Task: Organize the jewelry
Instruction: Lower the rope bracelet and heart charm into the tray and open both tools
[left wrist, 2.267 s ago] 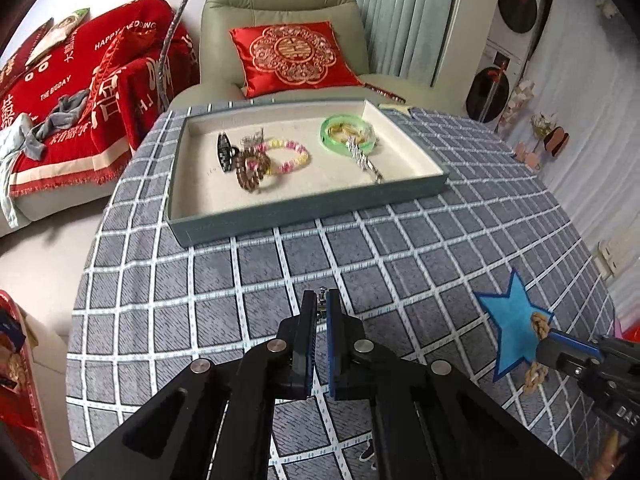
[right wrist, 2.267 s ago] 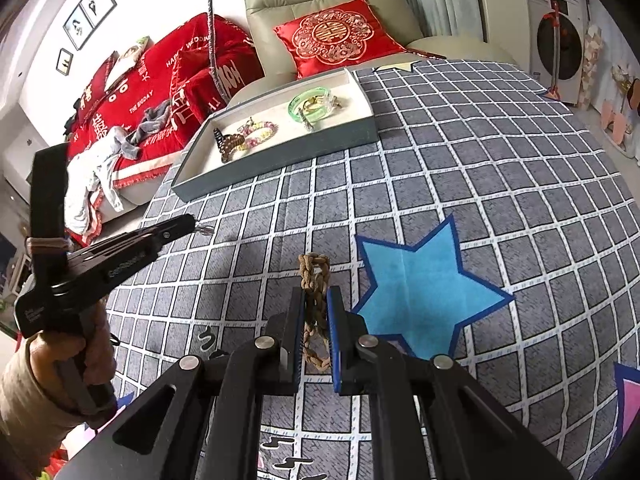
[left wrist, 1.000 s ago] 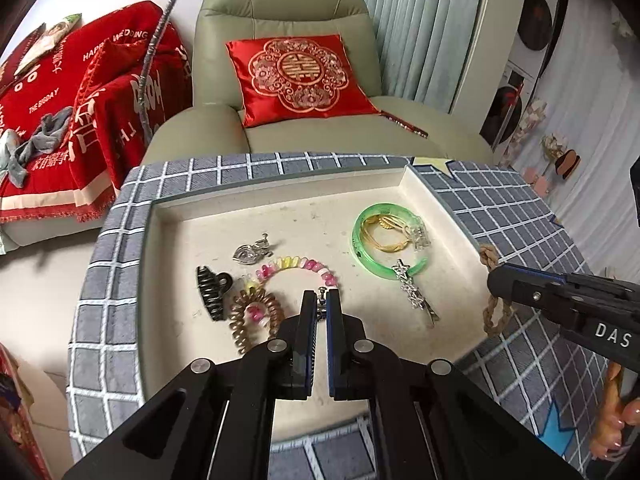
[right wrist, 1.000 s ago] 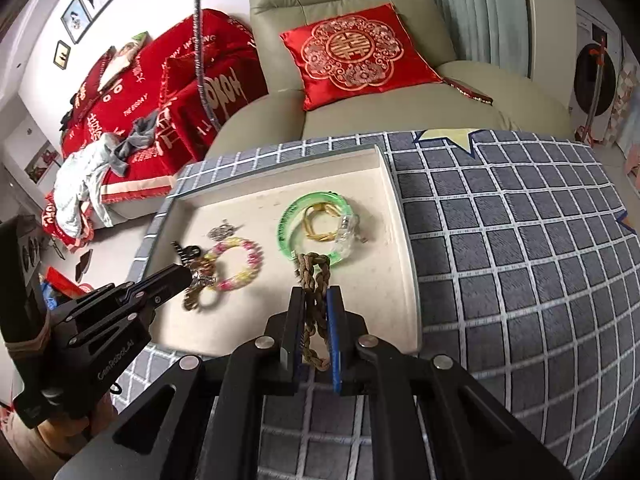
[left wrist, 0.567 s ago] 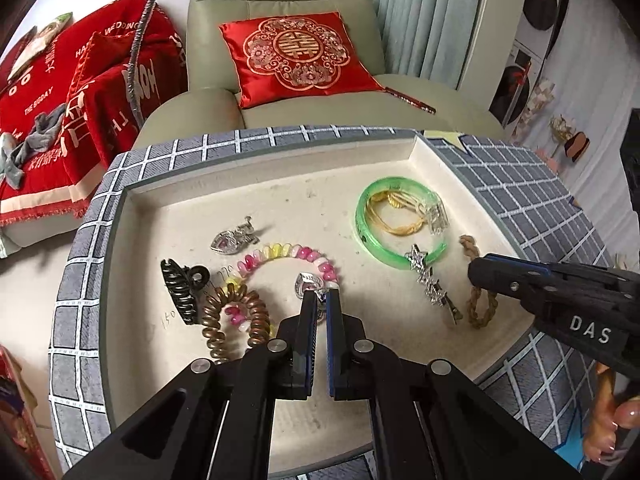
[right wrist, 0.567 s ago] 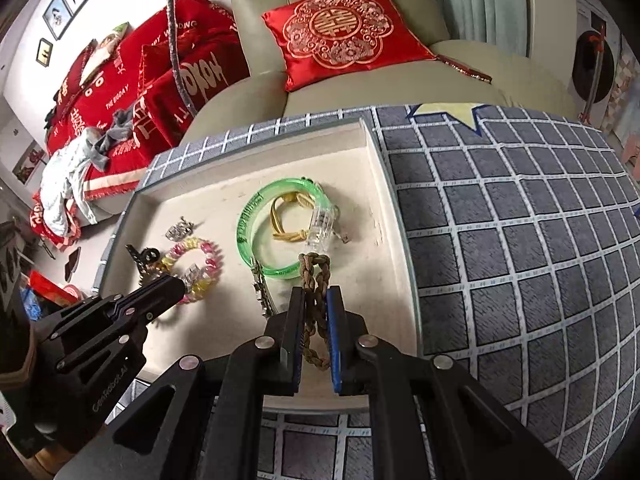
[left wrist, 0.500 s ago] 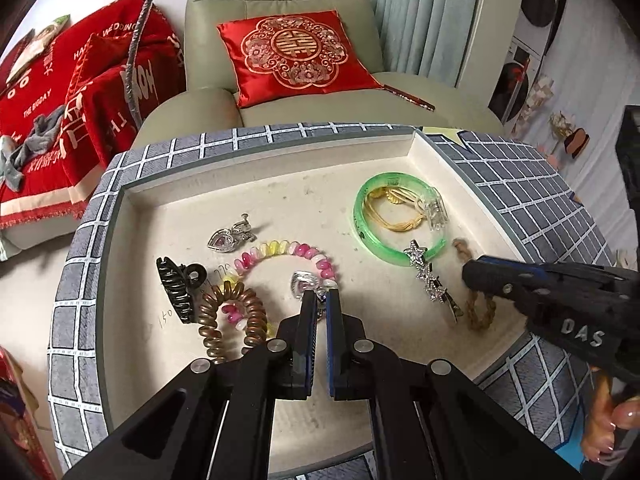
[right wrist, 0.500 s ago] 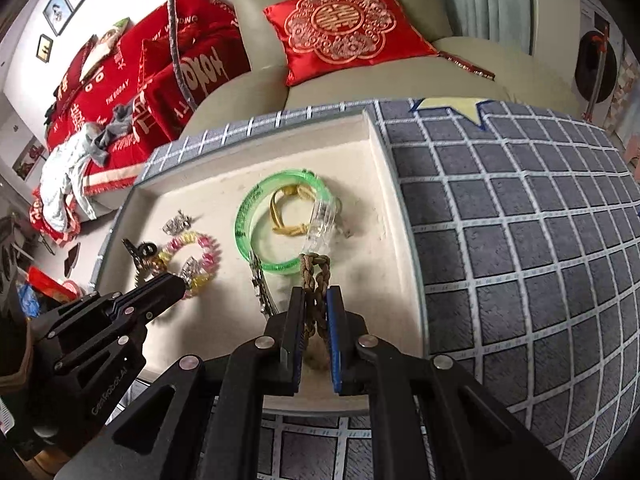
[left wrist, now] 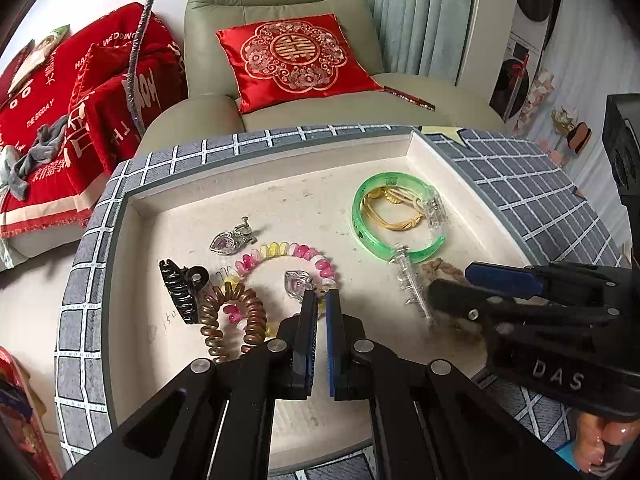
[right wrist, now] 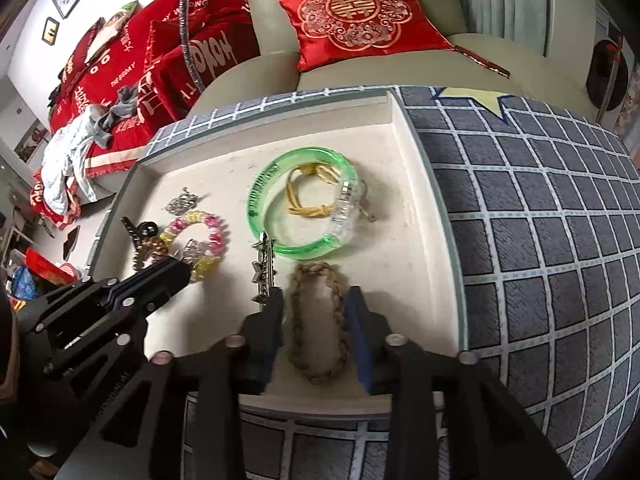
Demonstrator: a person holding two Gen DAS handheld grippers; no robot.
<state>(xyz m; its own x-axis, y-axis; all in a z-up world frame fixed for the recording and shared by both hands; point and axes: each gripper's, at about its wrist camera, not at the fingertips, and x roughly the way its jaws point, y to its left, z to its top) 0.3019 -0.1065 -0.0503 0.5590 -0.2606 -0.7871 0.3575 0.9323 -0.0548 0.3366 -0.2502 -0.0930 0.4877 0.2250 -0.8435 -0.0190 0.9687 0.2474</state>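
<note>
Right wrist alone shows braided bracelet (right wrist: 316, 320) between parted tongs (right wrist: 314, 300).

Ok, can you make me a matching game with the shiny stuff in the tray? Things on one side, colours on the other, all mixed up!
Things:
1. bangle
2. braided bracelet
3. claw clip
4. beaded bracelet

Colours:
A. black
B. pink and yellow
C. green
D. tan brown

Pairs: 1-C, 2-D, 3-A, 4-B
</note>
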